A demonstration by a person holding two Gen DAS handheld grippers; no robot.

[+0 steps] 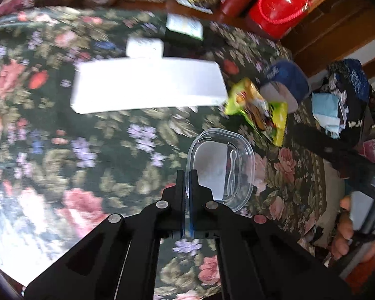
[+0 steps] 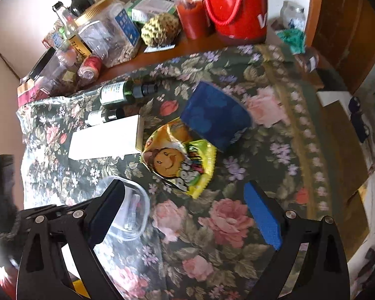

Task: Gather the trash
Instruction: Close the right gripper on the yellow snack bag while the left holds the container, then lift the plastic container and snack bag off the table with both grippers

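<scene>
My left gripper (image 1: 187, 175) is shut on the rim of a clear plastic container lid (image 1: 221, 168), held over the floral tablecloth. The lid also shows in the right wrist view (image 2: 131, 212), behind my right gripper's left finger. My right gripper (image 2: 187, 195) is open and empty, above the cloth just short of a yellow-green snack wrapper (image 2: 180, 160). The wrapper also shows in the left wrist view (image 1: 258, 108). A blue paper cup (image 2: 213, 117) lies on its side beyond the wrapper, touching it; it shows in the left wrist view (image 1: 286, 85) too.
A long white box (image 2: 105, 140) lies left of the wrapper, with two small dark bottles (image 2: 127, 91) behind it. Jars, a sauce bottle and a red container (image 2: 237, 7) crowd the table's far edge. A dark bag holding scraps (image 1: 342, 105) sits off the table's right side.
</scene>
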